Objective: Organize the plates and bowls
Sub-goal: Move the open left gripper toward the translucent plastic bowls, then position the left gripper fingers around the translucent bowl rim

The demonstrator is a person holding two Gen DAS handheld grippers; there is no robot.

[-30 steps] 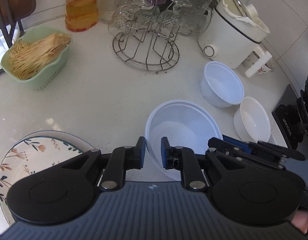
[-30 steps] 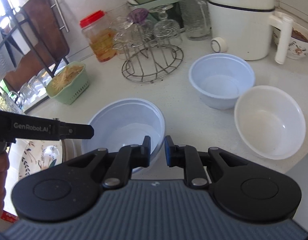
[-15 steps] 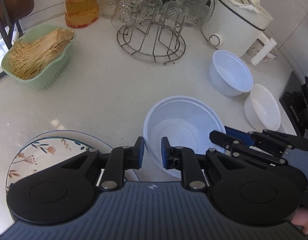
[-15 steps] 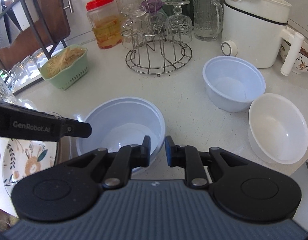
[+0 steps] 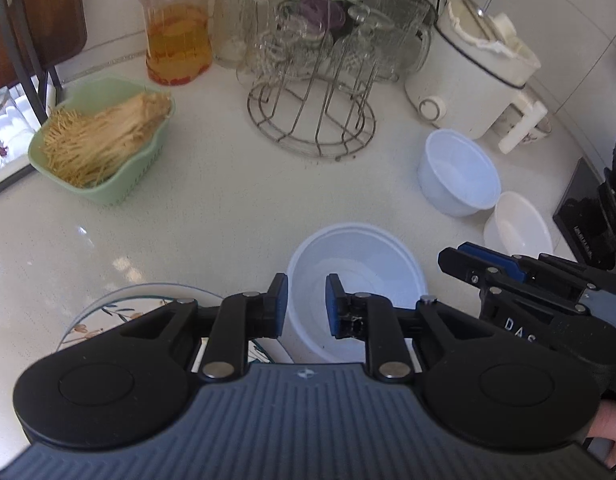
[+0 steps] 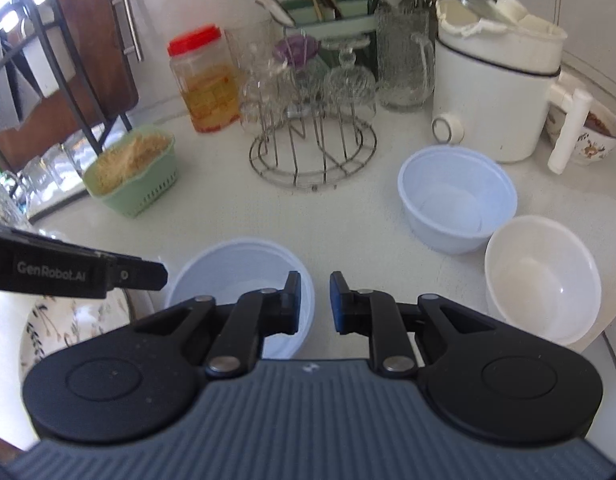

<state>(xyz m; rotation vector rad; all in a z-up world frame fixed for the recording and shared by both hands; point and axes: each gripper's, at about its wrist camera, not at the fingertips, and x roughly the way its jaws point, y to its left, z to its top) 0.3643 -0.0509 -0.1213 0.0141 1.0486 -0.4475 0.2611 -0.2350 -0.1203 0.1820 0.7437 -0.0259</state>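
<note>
White bench (image 5: 228, 216). Floral plate (image 5: 120, 312) near its front edge, beside largest white bowl (image 5: 355, 268); two smaller bowls (image 6: 457, 196) (image 6: 541, 276) touching, further right. Left gripper (image 5: 306, 306): jaws just opening, narrow gap, empty. Right gripper (image 6: 315, 302): jaws narrowly apart, empty.

I am working in a home kitchen: a white speckled bench (image 6: 236, 208) carries a wire rack of drinking glasses (image 6: 311, 148), a red-lidded jar (image 6: 204, 80), a utensil holder (image 6: 327, 12), a white cooker (image 6: 495, 92) and plastic bowls (image 6: 457, 196).
</note>
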